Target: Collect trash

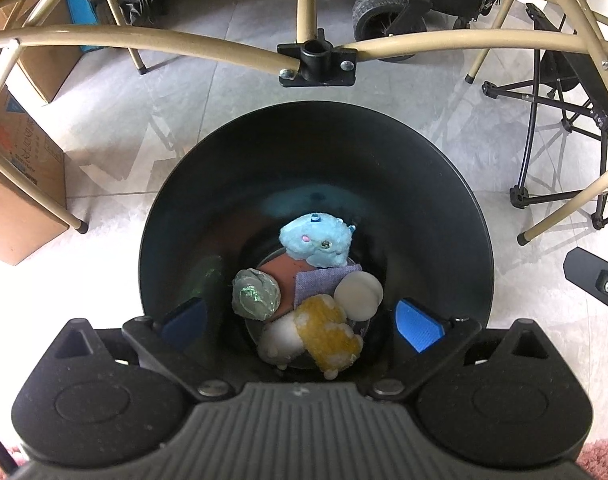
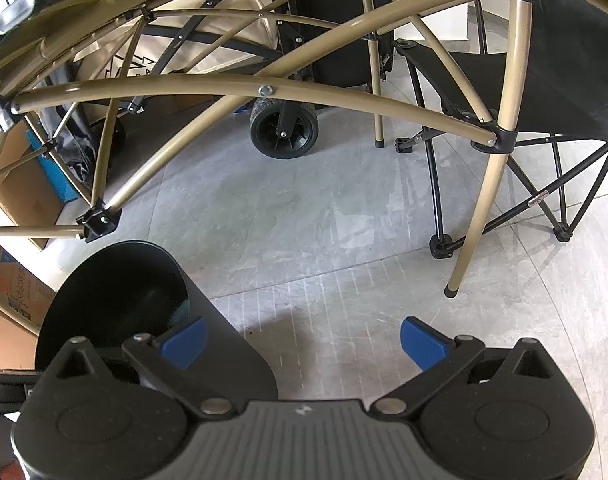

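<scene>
Trash is being held in one black bin (image 1: 316, 152): six pieces are being counted on its bottom. The left claw (image 1: 302, 326) is being kept wide open above them, the right claw (image 2: 302, 340) open, both empty.

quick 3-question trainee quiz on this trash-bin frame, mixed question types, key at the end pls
1. True or false: the left gripper is clamped on the blue fuzzy wad.
2. Multiple choice: the black bin stands on A) a tabletop, B) the grey tiled floor, C) a folding chair.
3. Short answer: which item at the bottom of the bin lies nearest the left gripper in the left wrist view?

Key
1. False. Its jaws stand wide open with nothing between the pads; the wad lies at the bottom of the bin.
2. B.
3. The yellow fuzzy wad, beside the white round pads and the crumpled foil ball.
</scene>
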Motion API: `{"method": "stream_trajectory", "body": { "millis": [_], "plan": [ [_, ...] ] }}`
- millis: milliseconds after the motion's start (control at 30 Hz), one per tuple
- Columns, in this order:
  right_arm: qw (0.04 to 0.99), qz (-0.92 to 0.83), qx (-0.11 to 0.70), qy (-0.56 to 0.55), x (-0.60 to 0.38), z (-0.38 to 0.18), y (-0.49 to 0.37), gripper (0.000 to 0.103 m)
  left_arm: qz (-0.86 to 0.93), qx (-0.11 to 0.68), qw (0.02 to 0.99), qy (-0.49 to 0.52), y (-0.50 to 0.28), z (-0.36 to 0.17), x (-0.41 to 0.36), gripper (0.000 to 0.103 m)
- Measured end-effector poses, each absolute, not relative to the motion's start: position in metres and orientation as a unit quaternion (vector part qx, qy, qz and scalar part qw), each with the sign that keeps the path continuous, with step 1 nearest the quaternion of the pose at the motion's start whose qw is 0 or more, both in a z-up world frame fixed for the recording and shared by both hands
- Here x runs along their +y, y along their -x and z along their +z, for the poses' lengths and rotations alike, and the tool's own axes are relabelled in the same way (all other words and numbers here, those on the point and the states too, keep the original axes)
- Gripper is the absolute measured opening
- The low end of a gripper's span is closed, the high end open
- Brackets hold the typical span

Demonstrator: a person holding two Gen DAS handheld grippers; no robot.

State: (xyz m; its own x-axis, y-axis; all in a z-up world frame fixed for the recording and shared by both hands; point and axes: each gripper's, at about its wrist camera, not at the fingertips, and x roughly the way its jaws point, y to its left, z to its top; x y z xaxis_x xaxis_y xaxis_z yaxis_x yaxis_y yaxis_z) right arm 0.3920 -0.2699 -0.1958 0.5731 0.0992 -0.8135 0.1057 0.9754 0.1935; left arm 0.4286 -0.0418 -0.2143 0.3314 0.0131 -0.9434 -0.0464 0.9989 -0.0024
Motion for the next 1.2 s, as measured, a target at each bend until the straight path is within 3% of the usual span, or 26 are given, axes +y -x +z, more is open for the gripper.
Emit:
{"method": "stream_trajectory", "body": {
  "millis": [633, 1200],
  "plan": [
    [0.897, 0.0, 0.431, -0.1, -0.265, -0.174, -0.38, 0.103, 0.022, 0.511, 0.859, 0.011, -0.406, -0.175, -0.036, 0.103],
    [0.935, 0.025, 0.344, -0.083, -0.25, -0.104, -0.345, 0.103, 0.012, 0.364, 0.931, 0.018, -0.354, -0.086, -0.024, 0.103]
  ]
}}
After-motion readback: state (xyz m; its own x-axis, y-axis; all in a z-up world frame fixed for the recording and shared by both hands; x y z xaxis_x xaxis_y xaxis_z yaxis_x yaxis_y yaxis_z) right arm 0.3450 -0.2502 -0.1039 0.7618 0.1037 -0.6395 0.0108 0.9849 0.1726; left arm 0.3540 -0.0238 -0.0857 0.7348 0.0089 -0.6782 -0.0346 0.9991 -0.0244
